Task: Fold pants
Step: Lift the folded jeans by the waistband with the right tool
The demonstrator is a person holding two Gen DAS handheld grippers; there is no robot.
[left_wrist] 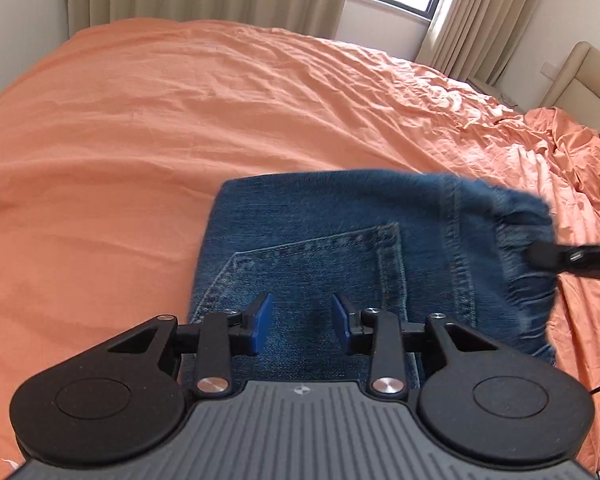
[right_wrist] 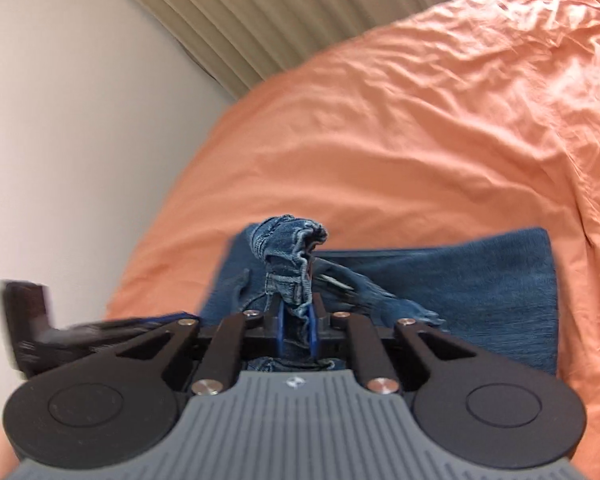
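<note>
From where I stand, the left gripper (left_wrist: 302, 322) hangs just over the near part of the jeans (left_wrist: 340, 256), its blue pads (left_wrist: 263, 316) spread apart with nothing between them. Directly beneath and ahead of those pads is the back pocket (left_wrist: 320, 264), stitching up, so the denim here lies flat on the orange bedsheet (left_wrist: 140, 140). Off to that gripper's right the cloth lifts and blurs where the other tool has it.

The right gripper (right_wrist: 296, 326) is clamped tight on a bunched wad of the jeans (right_wrist: 480, 280), and a knot of seamed fabric, perhaps waistband or hem, I cannot tell which, pokes up past its fingertips. The rest of the garment spreads beyond and to the right of that gripper as an already doubled, squarish slab on the bedsheet (right_wrist: 420, 120). At its far left a dark blurred shape is probably the other tool.

Handling, as I judge it: denim is heavy and fairly stiff for cloth, it holds a crease and will not slither, but several layers make a thick bundle that a narrow pinch can lose if swung fast. The seams and edge are the thickest, firmest places to grip; the open middle of the panel offers nothing to catch. The free gripper would do best taking the matching edge or corner on its own side, so the fold carries over level rather than dragging from one point. The wrinkled sheet underneath may ruck if the denim is pulled across it.
</note>
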